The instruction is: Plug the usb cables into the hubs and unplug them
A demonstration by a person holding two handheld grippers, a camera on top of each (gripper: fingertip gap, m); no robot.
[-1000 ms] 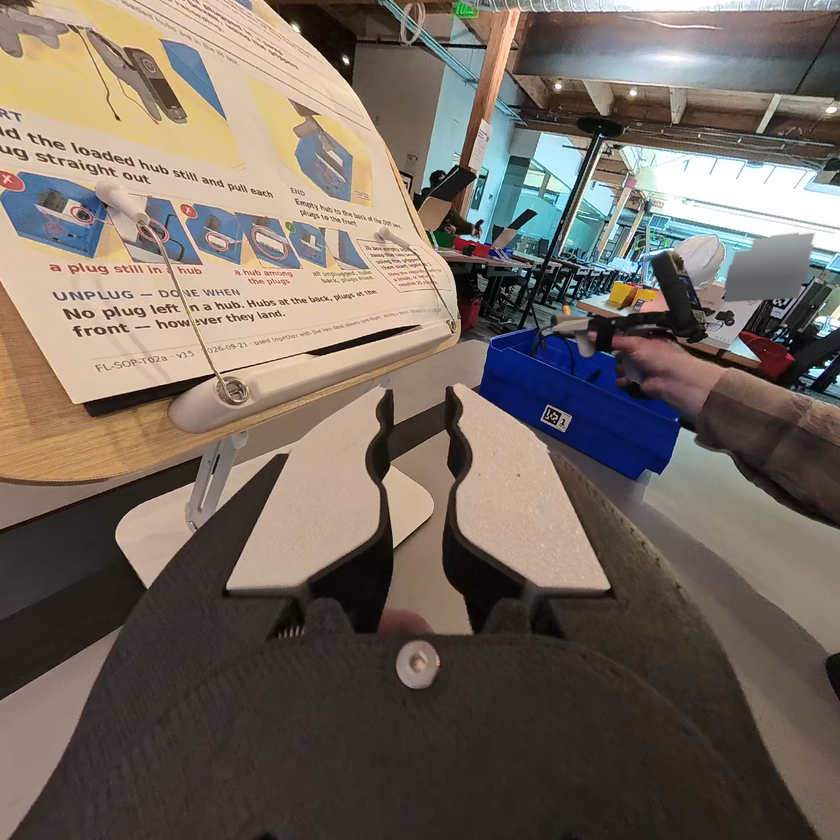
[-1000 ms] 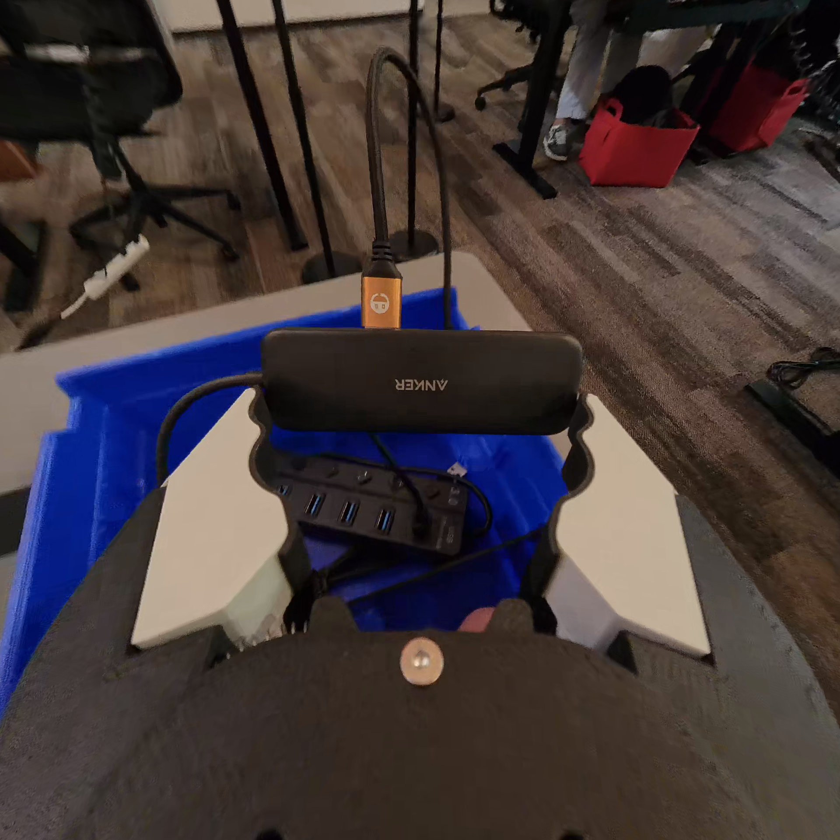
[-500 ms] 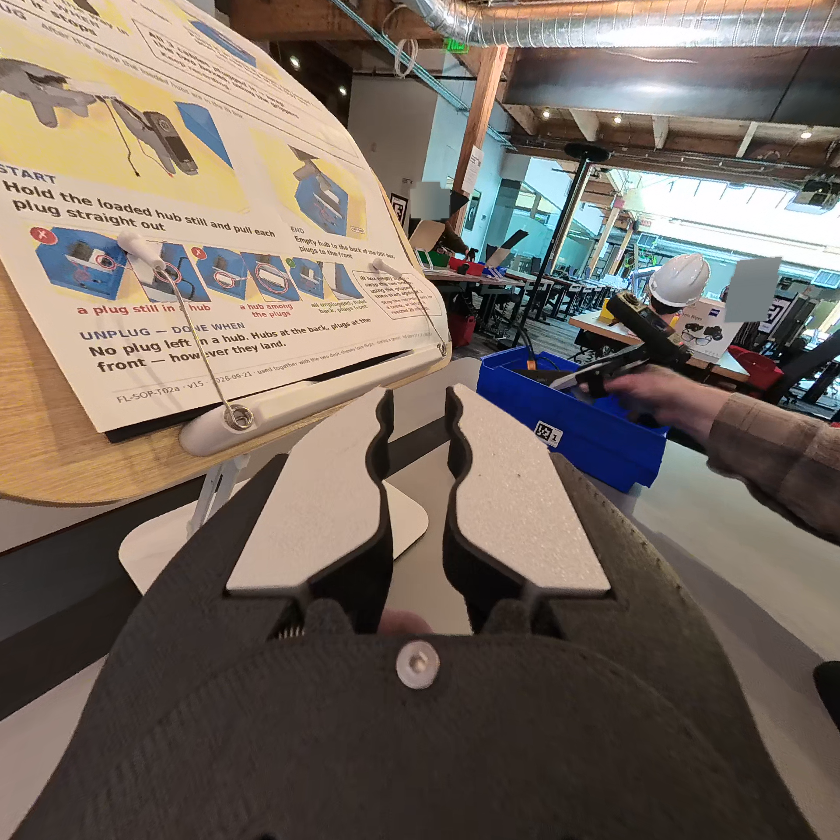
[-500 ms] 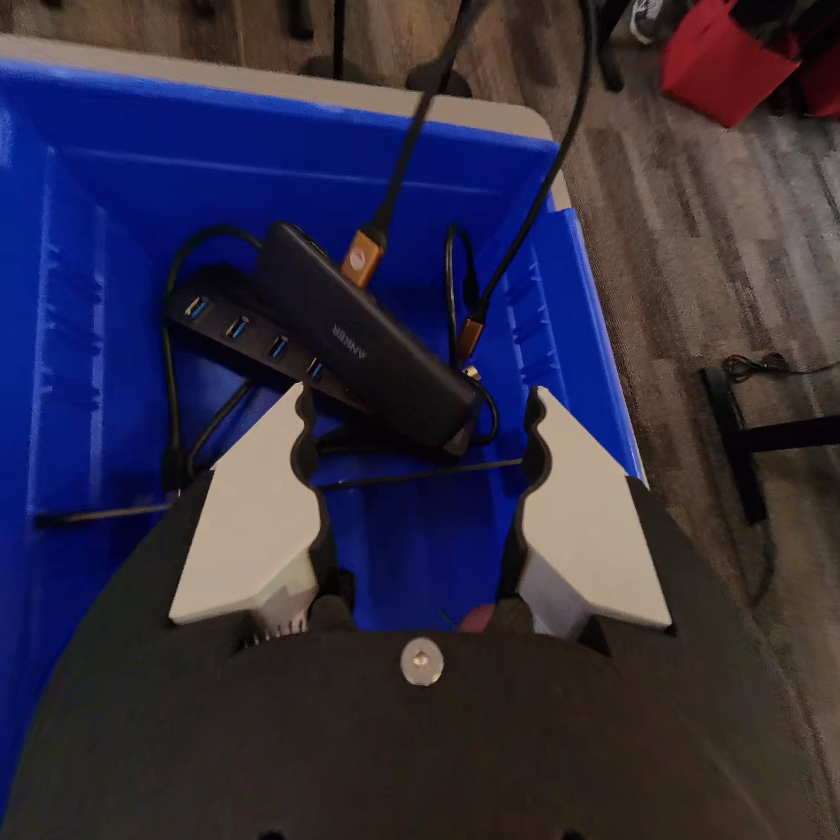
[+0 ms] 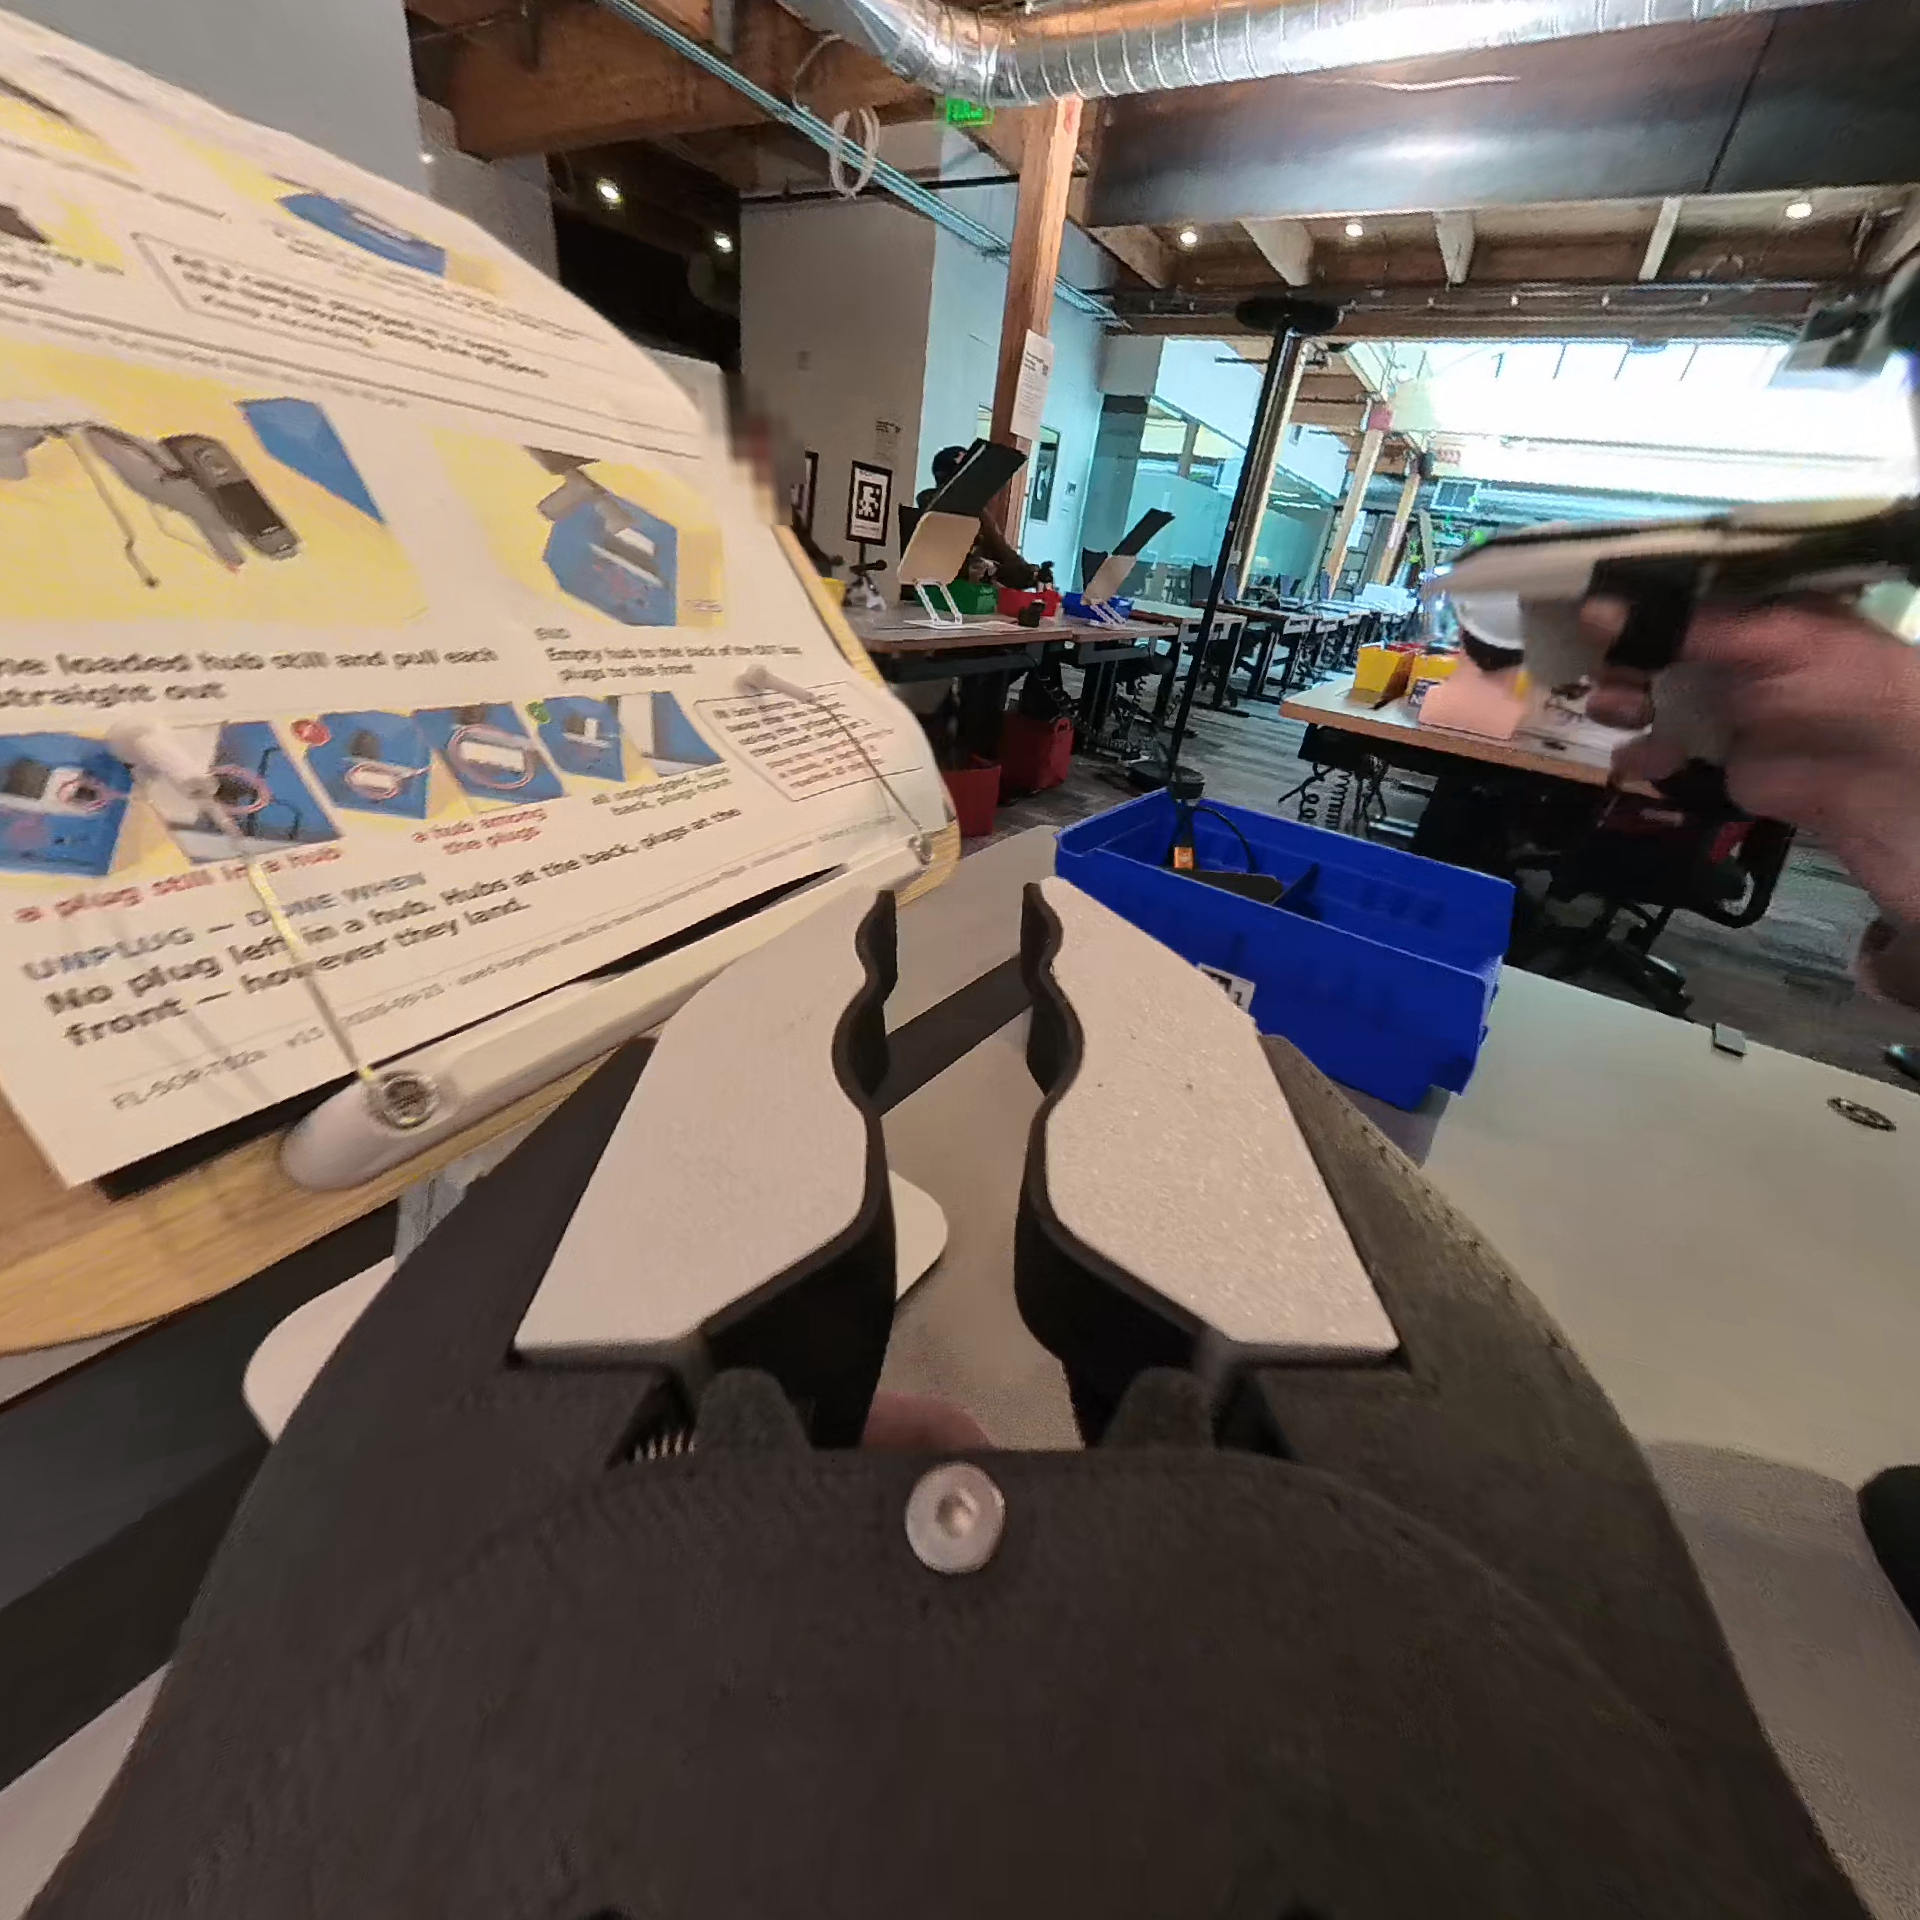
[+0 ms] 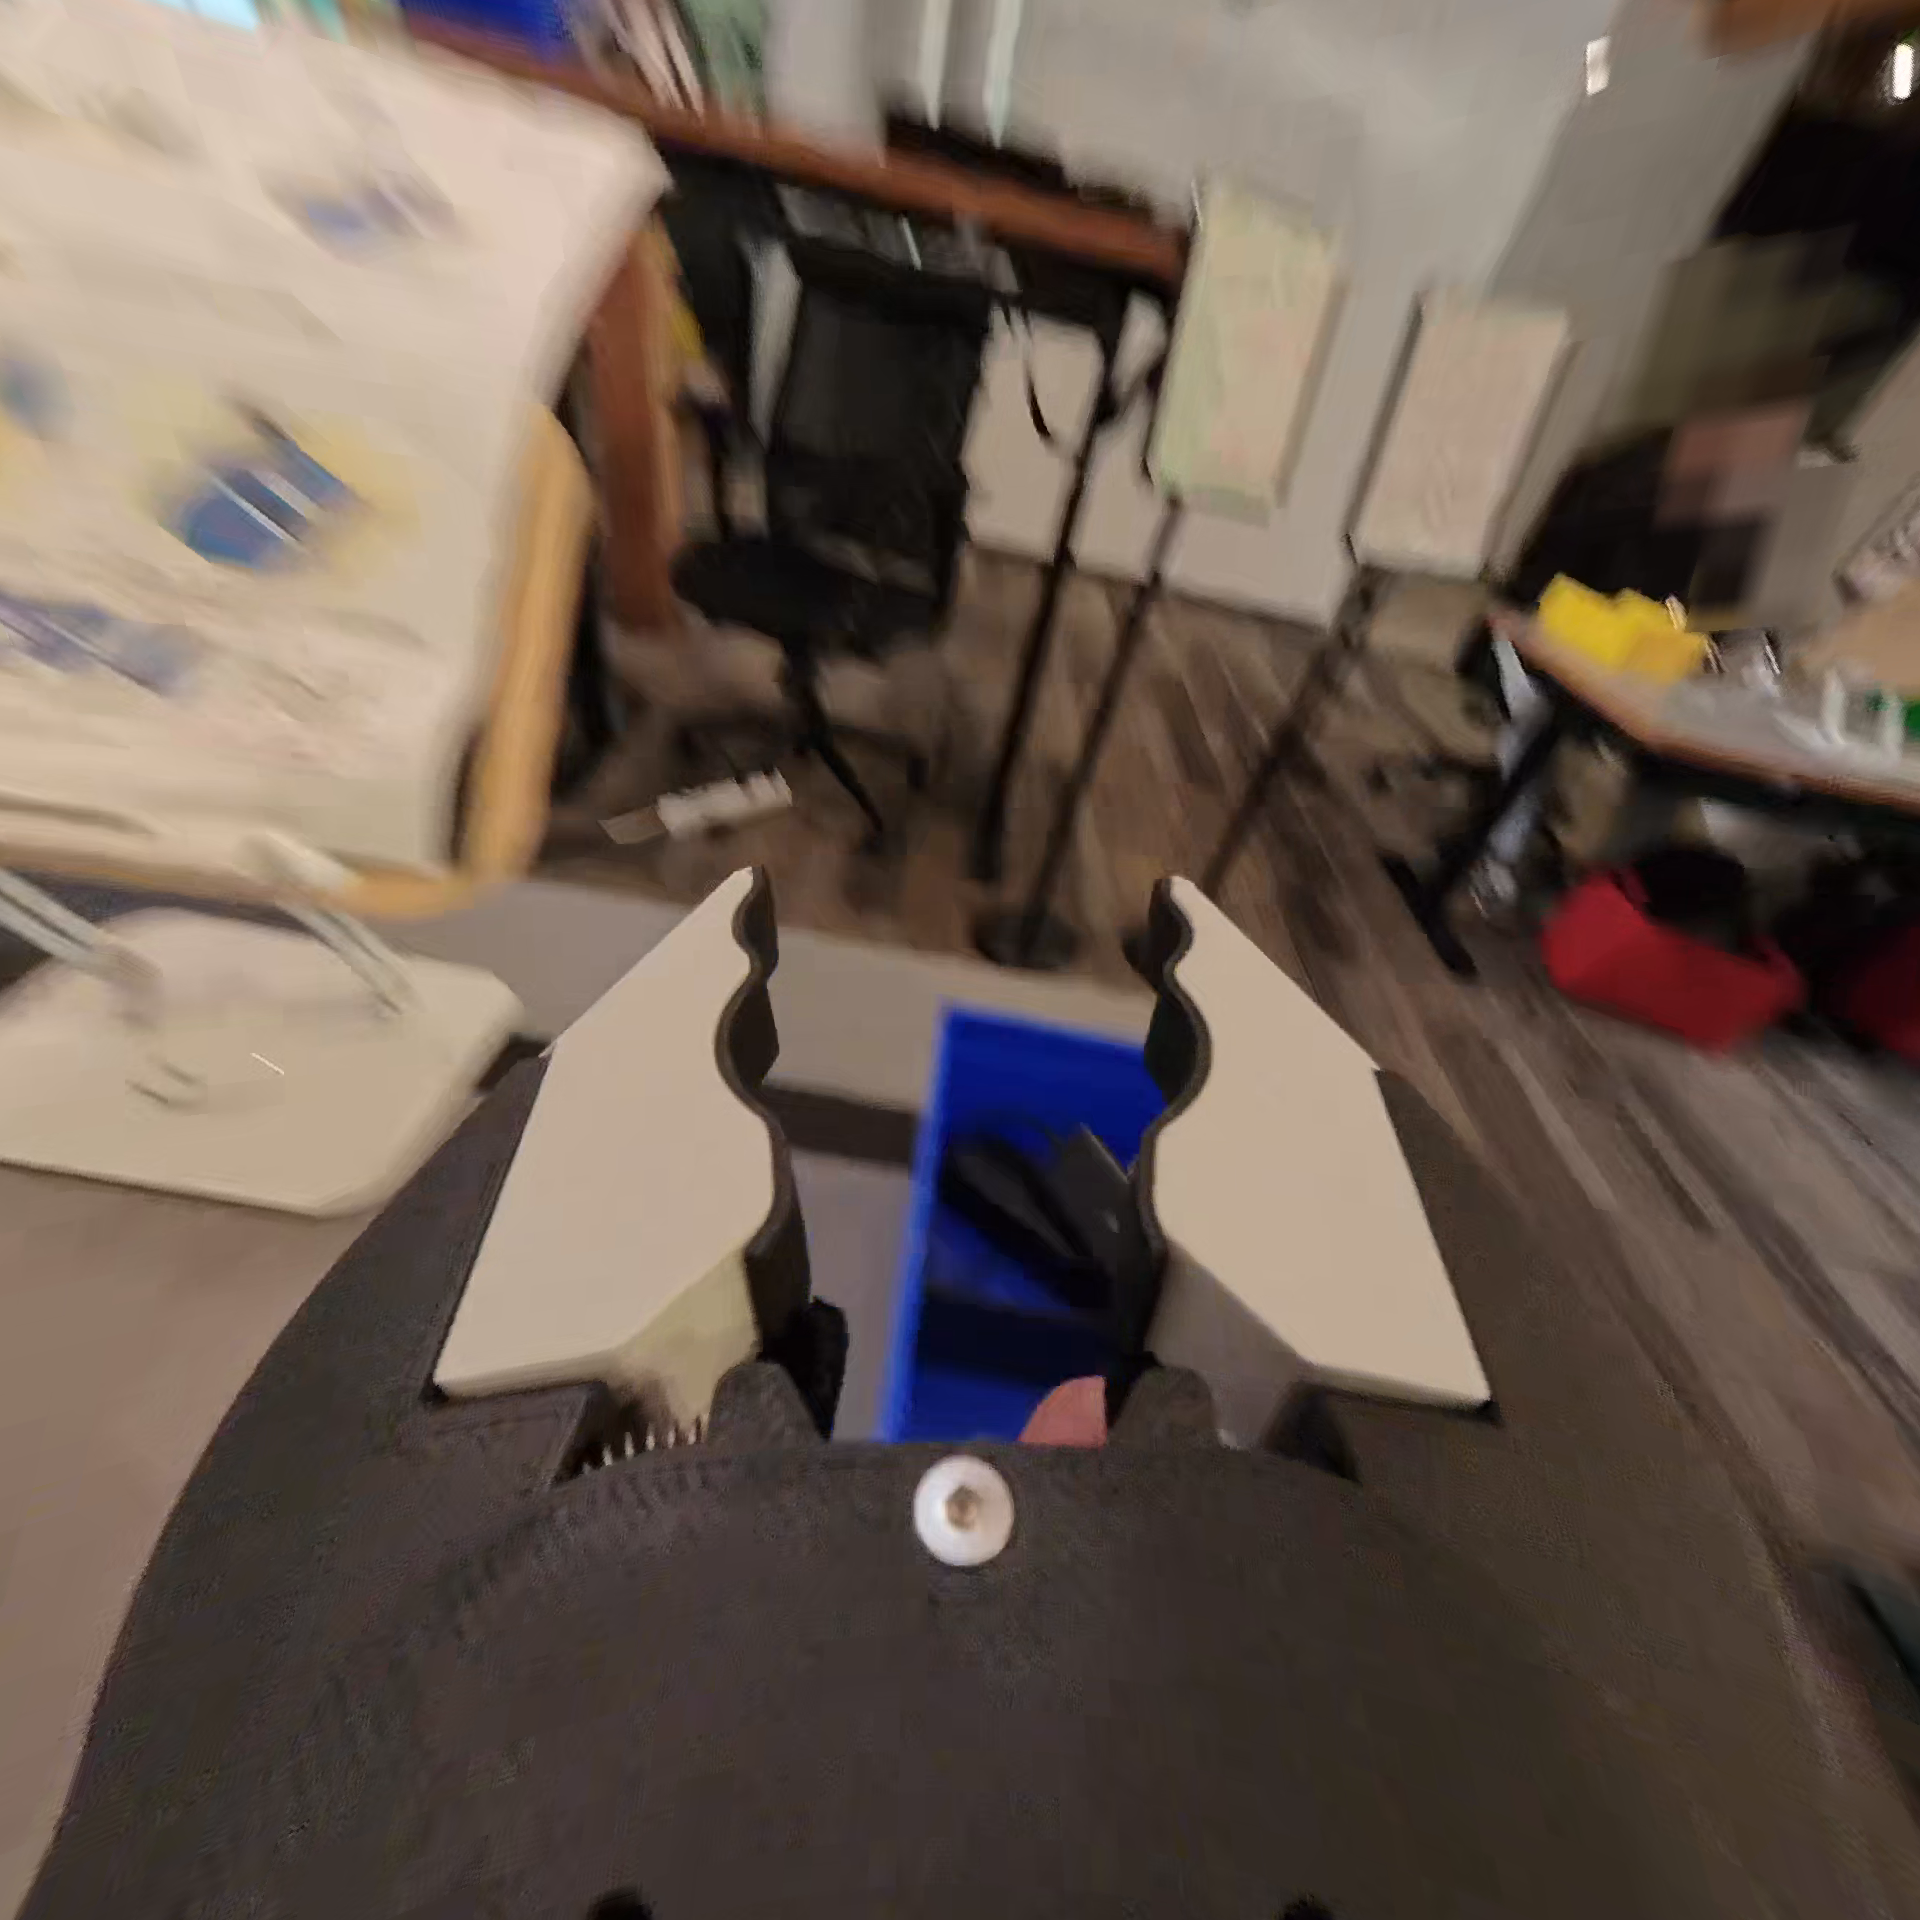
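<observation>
Now the right tongs (image 6: 961,966) are up and clear of the blue bin (image 5: 1340,971), jaws wide and empty; the black hub (image 5: 1231,885) they carried lies inside it, orange-plugged cable (image 5: 1181,855) still attached, at the tabletop's (image 5: 1662,1195) far edge. Left tongs (image 5: 956,935) hover nearly closed, empty, with open tabletop ahead.

Ambient light is bright and even, from ceiling spots and daylight at the far windows (image 5: 1662,436), which overexpose. Both views show wide-angle edge bending. The right wrist view is heavily motion-blurred; the instruction sheet (image 5: 343,665) blurs slightly.
</observation>
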